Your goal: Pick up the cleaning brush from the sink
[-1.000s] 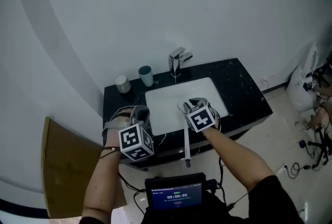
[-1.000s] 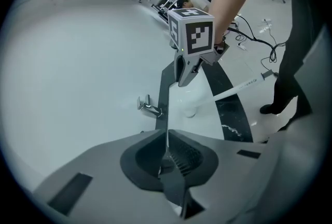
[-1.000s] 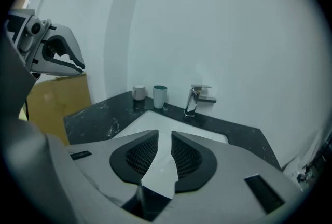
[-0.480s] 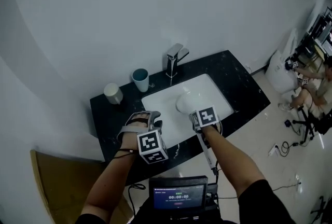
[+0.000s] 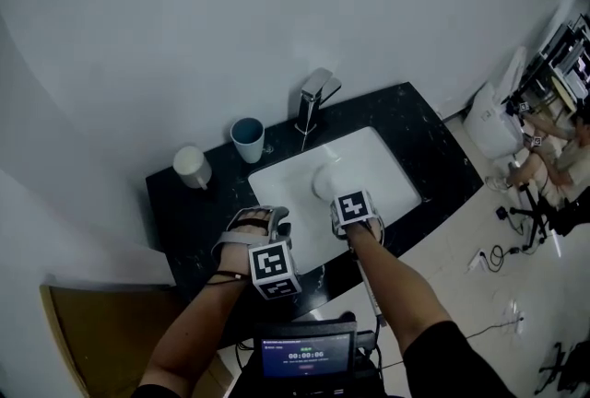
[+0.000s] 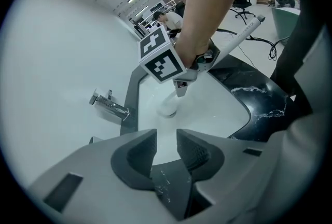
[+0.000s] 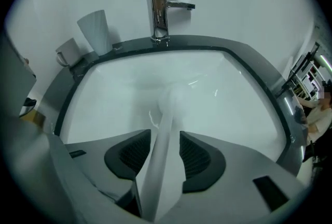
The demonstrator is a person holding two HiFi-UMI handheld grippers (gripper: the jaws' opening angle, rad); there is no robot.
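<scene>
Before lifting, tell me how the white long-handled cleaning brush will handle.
The white long-handled cleaning brush looks straight and rigid: probably stiff, light. Its smooth slim handle, between the right hand-held gripper's closing jaws, may slip or pivot; the round head could droop.

The only thing I can read is on the small screen (image 5: 307, 356) at the bottom centre of the head view: a white timer that looks like 00:00:06. A line of finer print sits above it, too small for me to make out. The marker cube (image 5: 274, 270) just above the screen and the second marker cube (image 5: 351, 207) up and right of it carry black-and-white square patterns only, with no letters or digits.
</scene>
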